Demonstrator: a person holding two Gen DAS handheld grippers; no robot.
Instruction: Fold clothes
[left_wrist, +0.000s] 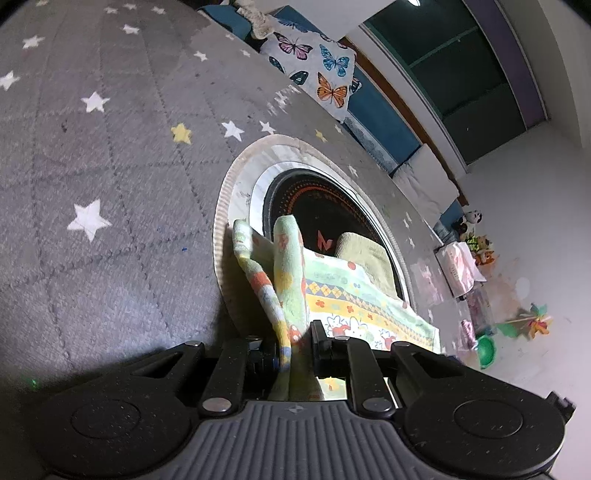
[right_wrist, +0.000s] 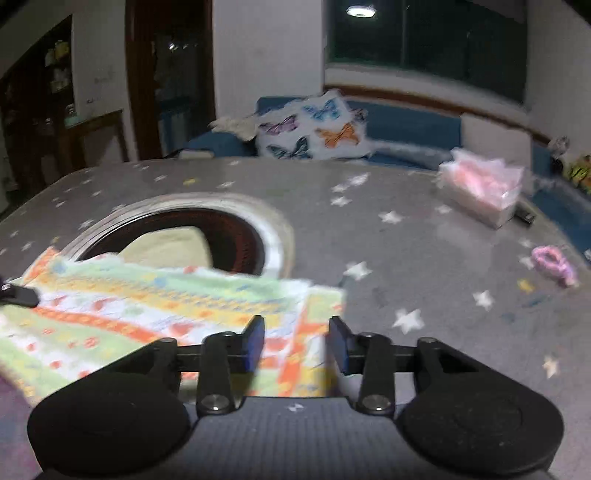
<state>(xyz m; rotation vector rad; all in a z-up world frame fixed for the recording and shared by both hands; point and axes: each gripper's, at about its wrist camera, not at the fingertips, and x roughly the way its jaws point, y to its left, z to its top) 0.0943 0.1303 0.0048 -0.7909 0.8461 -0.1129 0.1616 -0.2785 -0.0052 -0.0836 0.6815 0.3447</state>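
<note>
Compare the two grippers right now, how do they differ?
The left gripper is shut on the towel, a bunched fold pinched between its fingers; the right gripper is open and holds nothing. The left has its part of the towel lifted into a ridge; the right is over a part of the towel that lies flat. Both are black two-finger tools over the same towel.

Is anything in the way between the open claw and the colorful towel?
No, nothing shows in between. The right claw is open with the colorful towel lying right at its fingers. The left claw is already shut on the towel's other edge.
</note>
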